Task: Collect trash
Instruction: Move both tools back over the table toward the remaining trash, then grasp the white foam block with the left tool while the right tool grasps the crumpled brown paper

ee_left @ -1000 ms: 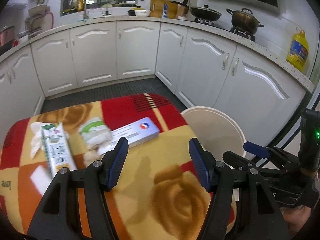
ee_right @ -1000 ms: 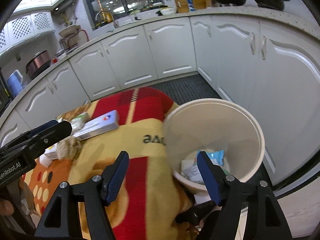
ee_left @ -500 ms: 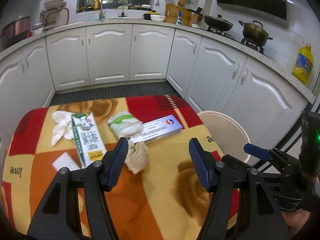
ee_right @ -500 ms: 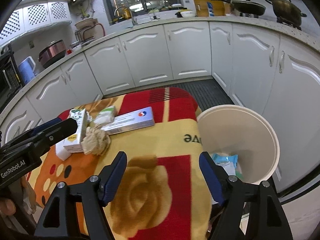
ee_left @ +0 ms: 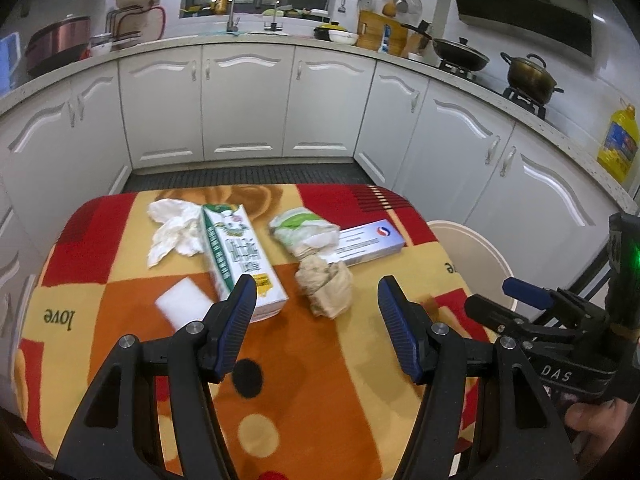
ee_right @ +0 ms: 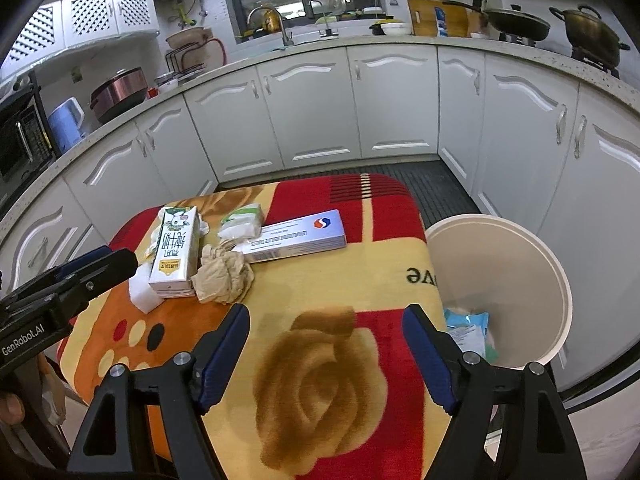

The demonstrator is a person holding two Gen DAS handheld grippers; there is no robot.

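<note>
Left wrist view: my left gripper [ee_left: 316,300] hangs open and empty above the red-and-yellow patterned tablecloth [ee_left: 304,392]. Beyond its fingertips lies the trash: a crumpled brown paper wad [ee_left: 326,290], a green-and-white milk carton [ee_left: 240,258] and a long white-blue cardboard box [ee_left: 366,242]. My right gripper [ee_right: 326,326] is opening, empty. A cream plastic bin [ee_right: 516,280] stands just beside the table, wrappers inside.
</note>
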